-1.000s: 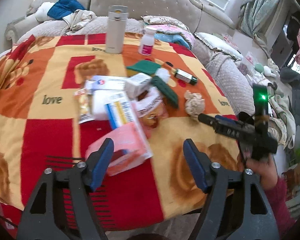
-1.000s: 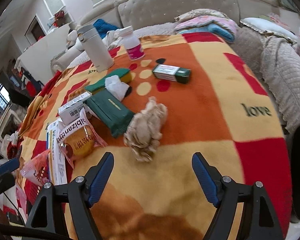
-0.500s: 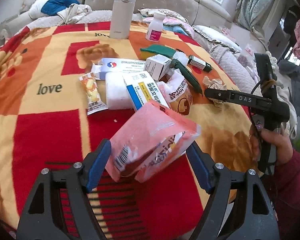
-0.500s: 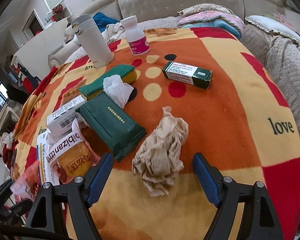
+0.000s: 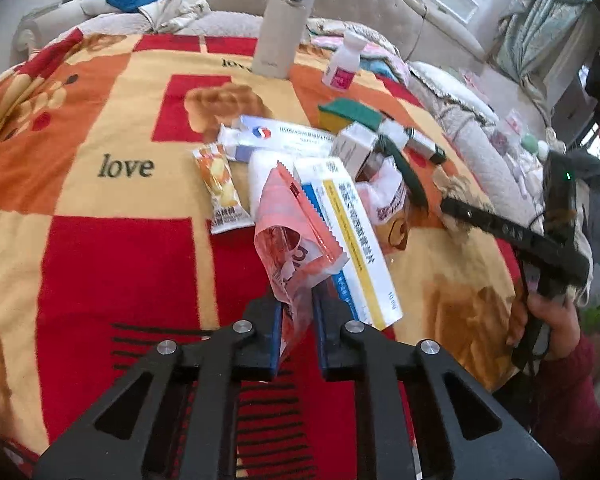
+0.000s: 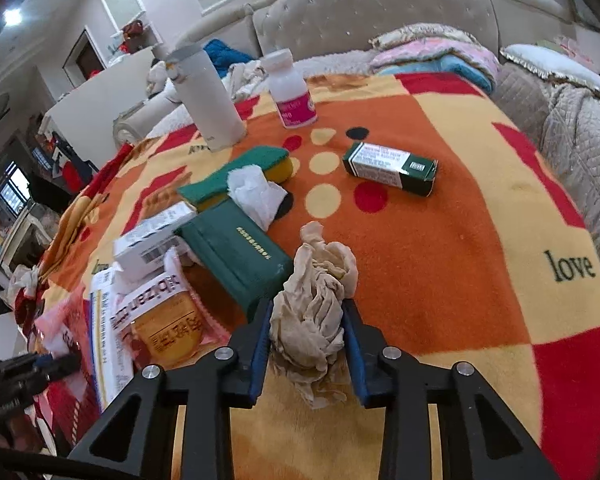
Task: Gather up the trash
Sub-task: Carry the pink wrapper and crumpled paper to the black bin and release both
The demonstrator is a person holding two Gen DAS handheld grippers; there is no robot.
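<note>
A pink plastic wrapper [image 5: 288, 232] stands up crumpled between the blue pads of my left gripper [image 5: 297, 300], which is shut on it just above the red-and-yellow blanket [image 5: 120, 260]. A crumpled brown paper ball [image 6: 316, 280] lies on the blanket between the pads of my right gripper [image 6: 307, 312]. Its jaws are closing, and both pads press on the paper's sides. In the left wrist view, a hand [image 5: 548, 320] holds the right gripper at the far right.
Boxes and packets lie clustered together: a blue-and-yellow medicine box [image 5: 352, 240], a snack packet [image 6: 168, 320], a dark green pouch [image 6: 236, 256], a white tissue [image 6: 256, 196] and a sponge [image 6: 240, 172]. A green carton [image 6: 392, 168], pill bottle [image 6: 292, 92] and white flask [image 6: 208, 96] stand farther back.
Both grippers went from wide open to closed. The left came forward and down over the pink wrapper and squeezed it upright; the right closed on the brown paper ball.
</note>
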